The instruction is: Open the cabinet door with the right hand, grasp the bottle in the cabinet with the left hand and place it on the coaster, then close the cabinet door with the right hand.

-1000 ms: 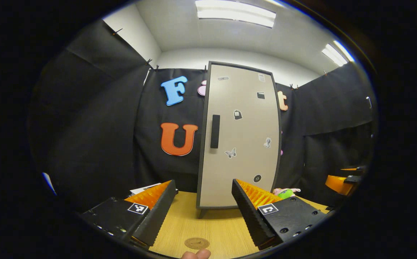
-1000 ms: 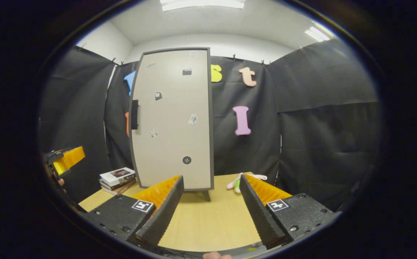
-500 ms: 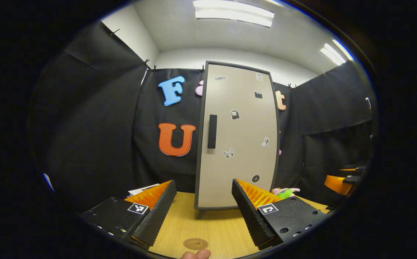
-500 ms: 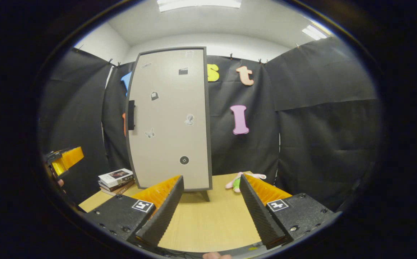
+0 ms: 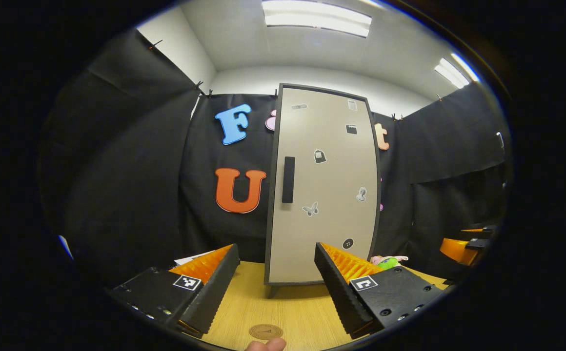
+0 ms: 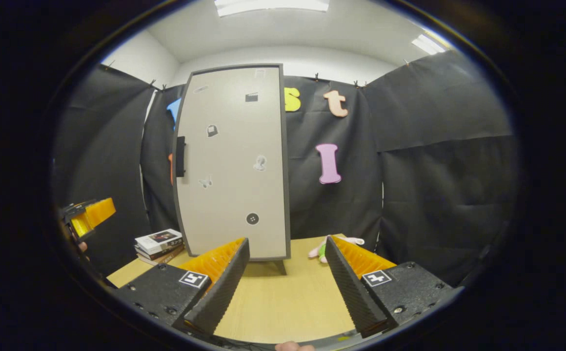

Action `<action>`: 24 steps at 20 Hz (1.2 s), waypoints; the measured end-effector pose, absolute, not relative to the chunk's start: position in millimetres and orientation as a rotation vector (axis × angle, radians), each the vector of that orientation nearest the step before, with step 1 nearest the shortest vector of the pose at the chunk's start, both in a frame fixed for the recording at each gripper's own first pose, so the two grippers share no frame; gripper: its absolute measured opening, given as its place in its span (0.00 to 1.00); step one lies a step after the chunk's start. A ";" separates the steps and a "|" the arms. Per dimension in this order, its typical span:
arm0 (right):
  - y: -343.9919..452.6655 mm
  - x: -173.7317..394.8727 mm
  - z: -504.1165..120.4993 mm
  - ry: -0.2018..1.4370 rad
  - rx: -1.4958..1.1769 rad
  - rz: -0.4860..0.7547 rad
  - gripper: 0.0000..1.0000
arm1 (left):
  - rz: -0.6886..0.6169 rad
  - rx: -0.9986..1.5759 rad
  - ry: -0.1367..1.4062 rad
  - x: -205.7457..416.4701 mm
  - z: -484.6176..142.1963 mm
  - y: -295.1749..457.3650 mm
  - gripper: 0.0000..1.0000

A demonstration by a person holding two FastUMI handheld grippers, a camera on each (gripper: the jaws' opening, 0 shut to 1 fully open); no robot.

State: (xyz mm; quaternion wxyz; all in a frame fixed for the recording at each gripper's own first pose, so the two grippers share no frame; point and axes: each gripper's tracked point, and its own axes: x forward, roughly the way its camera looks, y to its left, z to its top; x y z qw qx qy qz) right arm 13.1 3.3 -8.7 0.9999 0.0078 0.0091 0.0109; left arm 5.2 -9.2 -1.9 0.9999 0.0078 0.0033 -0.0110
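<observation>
Nothing much has shifted since the earlier frame: both my grippers, left gripper (image 5: 275,285) and right gripper (image 6: 287,282), hover spread wide and empty above the table (image 6: 283,302). I see the cabinet door (image 5: 324,185) closed, handle (image 5: 288,179) untouched. Near the table's front edge lies the coaster (image 5: 265,332).

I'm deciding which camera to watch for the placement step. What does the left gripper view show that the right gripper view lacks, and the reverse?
Left gripper view: the round coaster on the table near the camera, in front of the closed cabinet.

Right gripper view: a stack of books on the table left of the cabinet.

Both: the cabinet door, shut, with its dark handle, the wooden table, a plush toy to the cabinet's right, and open gripper fingers.
</observation>
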 end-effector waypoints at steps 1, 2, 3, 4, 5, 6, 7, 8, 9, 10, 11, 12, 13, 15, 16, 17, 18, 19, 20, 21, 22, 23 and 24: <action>7.0 16.0 -7.0 0.019 0.013 0.035 1.00 | -0.024 0.017 0.011 6.4 -2.7 -9.8 0.95; 11.7 19.8 -4.4 0.018 0.009 0.053 1.00 | -0.026 0.017 0.012 5.5 -2.7 -10.3 0.95; 18.9 24.2 1.5 0.011 0.000 0.077 1.00 | -0.028 0.020 0.012 5.0 -2.3 -10.6 0.95; 27.1 29.5 7.1 0.003 -0.011 0.103 0.99 | -0.028 0.025 0.012 4.6 -2.6 -10.6 0.95; 35.7 36.3 12.8 0.001 -0.023 0.130 0.99 | -0.026 0.031 0.011 3.9 -2.1 -10.6 0.95; 44.0 42.6 18.9 -0.003 -0.034 0.162 1.00 | -0.023 0.036 0.009 3.6 -1.2 -9.2 0.95; 56.1 50.3 26.6 -0.012 -0.042 0.195 1.00 | -0.022 0.039 0.007 1.8 -1.1 -9.1 0.95; 70.6 57.8 33.9 -0.020 -0.050 0.229 0.97 | -0.020 0.039 0.008 0.7 -0.7 -8.7 0.95; 85.6 66.2 41.4 -0.027 -0.053 0.266 0.99 | -0.018 0.038 0.012 -0.4 -1.2 -7.4 0.95; 99.1 74.6 45.6 -0.025 -0.052 0.303 1.00 | -0.018 0.036 0.016 -2.0 -1.3 -7.4 0.95; 113.1 84.3 48.7 -0.015 -0.047 0.340 0.99 | -0.017 0.035 0.015 -4.5 -0.3 -8.1 0.95; 129.3 93.6 51.9 -0.004 -0.036 0.376 1.00 | -0.015 0.039 0.013 -6.7 1.0 -7.6 0.95; 145.3 104.5 56.0 0.006 -0.024 0.408 1.00 | -0.011 0.044 0.013 -8.8 1.1 -5.5 0.95; 174.1 127.2 61.4 0.034 -0.005 0.453 1.00 | -0.010 0.056 0.018 -11.3 -1.1 -5.5 0.95; 188.2 138.7 65.2 0.042 0.000 0.475 0.99 | -0.008 0.062 0.021 -13.0 -2.4 -5.3 0.95; 201.7 151.0 70.2 0.048 0.003 0.486 1.00 | -0.006 0.067 0.026 -14.6 -4.3 -6.5 0.95; 214.2 162.8 76.2 0.049 0.003 0.497 1.00 | -0.007 0.068 0.030 -15.6 -6.5 -7.4 0.95; 227.0 174.3 82.8 0.047 0.000 0.506 1.00 | -0.013 0.065 0.036 -16.3 -8.0 -10.3 0.95; 239.7 185.4 86.6 0.043 0.000 0.515 1.00 | -0.021 0.059 0.041 -18.1 -10.0 -13.0 0.95; 253.4 197.1 90.5 0.047 -0.001 0.525 1.00 | -0.031 0.053 0.042 -18.9 -10.8 -14.7 0.95; 266.2 207.0 93.8 0.050 0.002 0.531 1.00 | -0.037 0.052 0.040 -19.2 -10.3 -15.3 0.95; 277.7 218.8 97.8 0.052 0.004 0.528 0.99 | -0.038 0.056 0.036 -18.9 -8.9 -14.5 0.95; 288.5 232.1 99.0 0.056 0.003 0.522 1.00 | -0.039 0.060 0.033 -17.8 -8.5 -12.7 0.95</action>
